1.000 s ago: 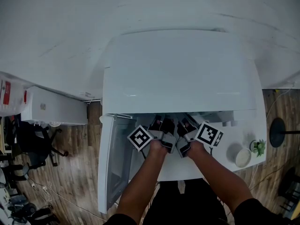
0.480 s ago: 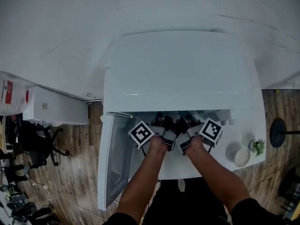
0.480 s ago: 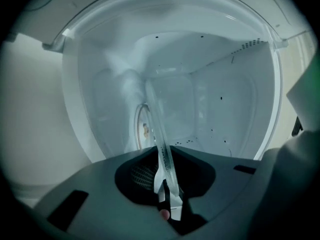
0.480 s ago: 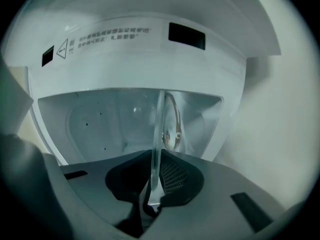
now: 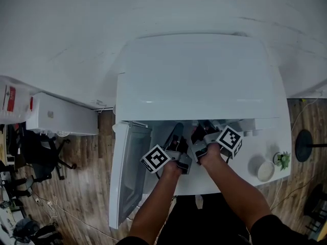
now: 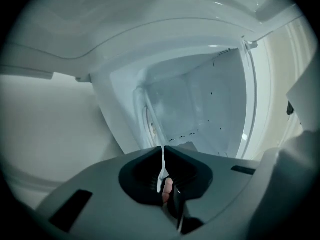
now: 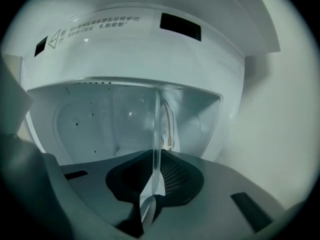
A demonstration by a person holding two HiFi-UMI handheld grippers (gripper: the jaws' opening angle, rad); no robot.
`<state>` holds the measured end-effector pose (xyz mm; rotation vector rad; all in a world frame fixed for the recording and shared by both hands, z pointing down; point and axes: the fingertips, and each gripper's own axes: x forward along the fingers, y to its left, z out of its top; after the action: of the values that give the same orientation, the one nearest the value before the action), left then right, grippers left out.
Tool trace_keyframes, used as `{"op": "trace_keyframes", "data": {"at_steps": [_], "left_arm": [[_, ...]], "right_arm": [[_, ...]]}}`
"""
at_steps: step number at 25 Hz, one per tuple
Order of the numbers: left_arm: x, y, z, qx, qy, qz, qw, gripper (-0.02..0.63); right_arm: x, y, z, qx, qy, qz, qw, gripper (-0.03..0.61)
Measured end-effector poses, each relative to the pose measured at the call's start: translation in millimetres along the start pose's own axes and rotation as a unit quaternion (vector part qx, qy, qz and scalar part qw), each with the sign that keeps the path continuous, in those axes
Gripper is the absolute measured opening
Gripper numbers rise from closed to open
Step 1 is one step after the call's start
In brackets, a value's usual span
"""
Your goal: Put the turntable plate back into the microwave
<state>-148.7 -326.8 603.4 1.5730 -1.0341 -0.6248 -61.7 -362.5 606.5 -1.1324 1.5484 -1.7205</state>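
The white microwave (image 5: 194,75) stands with its door (image 5: 125,172) swung open to the left. My right gripper (image 5: 198,132) is at the cavity mouth. In the right gripper view it (image 7: 155,156) is shut on the clear glass turntable plate (image 7: 156,129), which stands edge-on between the pads and reaches into the cavity. My left gripper (image 5: 177,137) sits just left of it, a little further from the opening. In the left gripper view its jaws (image 6: 163,151) are closing to a thin slit with nothing between them. The cavity (image 6: 210,99) lies ahead.
A white cup (image 5: 265,171) and a small green plant (image 5: 282,160) stand on the white counter (image 5: 255,152) to the right of the microwave. A white cabinet (image 5: 56,117) and office chairs (image 5: 36,160) are on the wooden floor at the left.
My left gripper has drawn back from the microwave mouth, toward me and lower in the head view. The right gripper has rolled a little and stayed at the opening.
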Motion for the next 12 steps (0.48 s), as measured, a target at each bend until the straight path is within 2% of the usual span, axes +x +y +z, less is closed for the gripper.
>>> {"op": "trace_keyframes", "data": {"at_steps": [4,6,9,12], "left_arm": [[1.9,2.2,4.5,0.011,-0.005,0.0,0.9999,0.02],[2.3,6.0,5.7,0.008,-0.008,0.009,0.9999,0.02],[2.2,13.2,3.9,0.002,-0.006,0.021,0.9998,0.02],[3.2,12.2,0.7,0.008,-0.003,0.016,0.9998,0.02]], "right_arm": [[1.1,0.5,-7.6,-0.067,0.034,-0.031,0.997,0.073],[-1.5,0.0,-13.8,-0.104,0.065,-0.05,0.991,0.107],[-13.6,-6.8,-21.6,-0.151,0.098,-0.076,0.981,0.117],[-26.8,-7.7,-21.5,-0.195,0.102,-0.074,0.973,0.063]]}}
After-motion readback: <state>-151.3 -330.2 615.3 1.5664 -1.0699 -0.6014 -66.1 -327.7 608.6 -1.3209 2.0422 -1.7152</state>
